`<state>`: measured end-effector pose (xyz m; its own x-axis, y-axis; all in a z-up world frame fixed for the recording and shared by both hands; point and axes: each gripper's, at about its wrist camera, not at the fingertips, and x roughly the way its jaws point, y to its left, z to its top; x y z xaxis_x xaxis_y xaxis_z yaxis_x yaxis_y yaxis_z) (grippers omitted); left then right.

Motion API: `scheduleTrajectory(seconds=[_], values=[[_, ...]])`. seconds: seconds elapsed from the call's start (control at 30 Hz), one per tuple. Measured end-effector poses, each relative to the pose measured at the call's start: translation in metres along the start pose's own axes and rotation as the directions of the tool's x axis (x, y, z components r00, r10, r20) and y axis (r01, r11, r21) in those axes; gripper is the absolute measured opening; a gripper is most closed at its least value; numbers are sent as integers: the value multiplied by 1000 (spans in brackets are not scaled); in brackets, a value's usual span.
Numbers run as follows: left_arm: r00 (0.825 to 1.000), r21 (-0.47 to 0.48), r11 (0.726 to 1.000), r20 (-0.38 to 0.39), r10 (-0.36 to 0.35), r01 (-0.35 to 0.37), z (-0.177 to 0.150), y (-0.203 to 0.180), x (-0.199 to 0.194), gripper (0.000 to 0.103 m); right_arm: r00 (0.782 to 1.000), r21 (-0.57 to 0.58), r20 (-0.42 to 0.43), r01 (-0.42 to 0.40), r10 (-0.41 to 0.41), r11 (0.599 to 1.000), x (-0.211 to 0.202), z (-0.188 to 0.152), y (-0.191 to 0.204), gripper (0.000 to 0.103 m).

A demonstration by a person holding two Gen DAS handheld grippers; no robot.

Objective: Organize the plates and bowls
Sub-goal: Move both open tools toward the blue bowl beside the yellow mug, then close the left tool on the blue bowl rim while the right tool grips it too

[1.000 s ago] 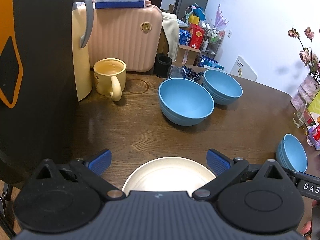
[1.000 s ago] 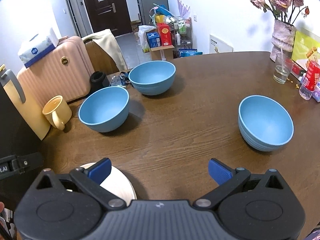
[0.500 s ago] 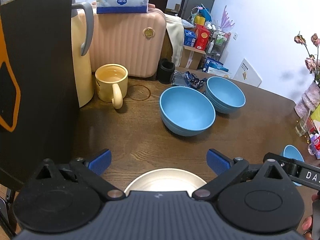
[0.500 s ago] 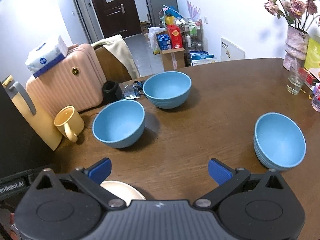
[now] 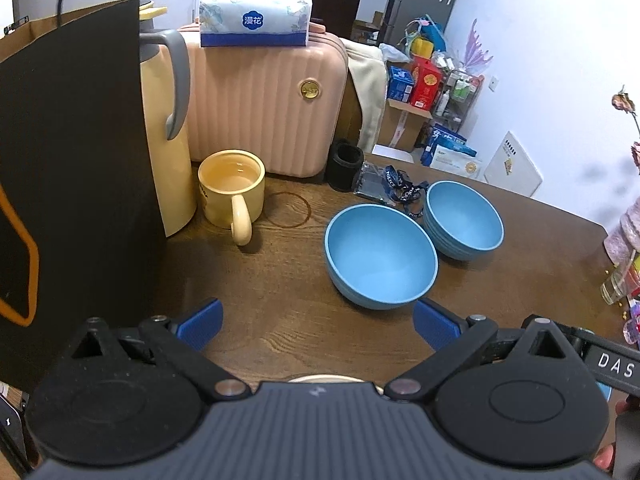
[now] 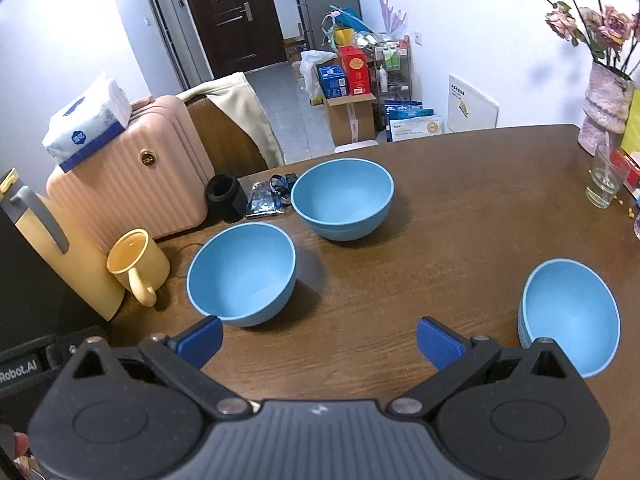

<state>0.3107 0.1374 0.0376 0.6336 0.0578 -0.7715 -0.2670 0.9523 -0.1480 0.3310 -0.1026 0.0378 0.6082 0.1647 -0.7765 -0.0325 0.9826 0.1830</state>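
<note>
On the brown table, a single blue bowl (image 5: 380,260) (image 6: 242,274) sits in the middle, with a stack of blue bowls (image 5: 464,218) (image 6: 342,204) just behind it. Another stack of blue bowls (image 6: 570,316) stands near the right. A cream plate (image 5: 332,379) shows only as a thin rim under my left gripper body. My left gripper (image 5: 318,326) is open above the table, short of the single bowl. In the right wrist view my right gripper (image 6: 319,340) is open and holds nothing, between the single bowl and the right stack.
A yellow mug (image 5: 232,190) (image 6: 136,266), a yellow thermos (image 5: 166,132), a pink case (image 5: 264,104) topped by a tissue pack (image 5: 256,12) and a black paper bag (image 5: 72,184) crowd the left. A black cup (image 6: 226,198), a glass (image 6: 604,178) and a flower vase (image 6: 606,110) stand farther off.
Both grippers have pulled back and risen, so the bowls look farther off. The cream plate has slid almost wholly under the left gripper body and dropped out of the right wrist view.
</note>
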Motion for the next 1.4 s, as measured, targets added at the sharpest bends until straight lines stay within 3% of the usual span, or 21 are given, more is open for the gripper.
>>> scheduleTrajectory(seconds=[0.53, 0.9, 1.07, 1.23, 1.4], values=[[999, -11, 999, 10, 38, -38, 47, -27, 20, 103, 1000, -33, -5, -30, 30, 999, 21, 46, 1, 103], [995, -49, 994, -28, 94, -95, 92, -28, 54, 103, 997, -94, -68, -51, 45, 994, 65, 72, 16, 103], [990, -53, 989, -33, 136, -138, 115, -30, 74, 103, 996, -91, -85, -21, 13, 996, 85, 92, 22, 103], [981, -25, 983, -75, 179, -181, 119, -31, 106, 103, 990, -74, -139, -13, 2, 997, 115, 91, 27, 103], [977, -27, 984, -124, 173, -178, 113, -29, 132, 103, 981, -69, -191, 8, -21, 998, 139, 82, 26, 103]])
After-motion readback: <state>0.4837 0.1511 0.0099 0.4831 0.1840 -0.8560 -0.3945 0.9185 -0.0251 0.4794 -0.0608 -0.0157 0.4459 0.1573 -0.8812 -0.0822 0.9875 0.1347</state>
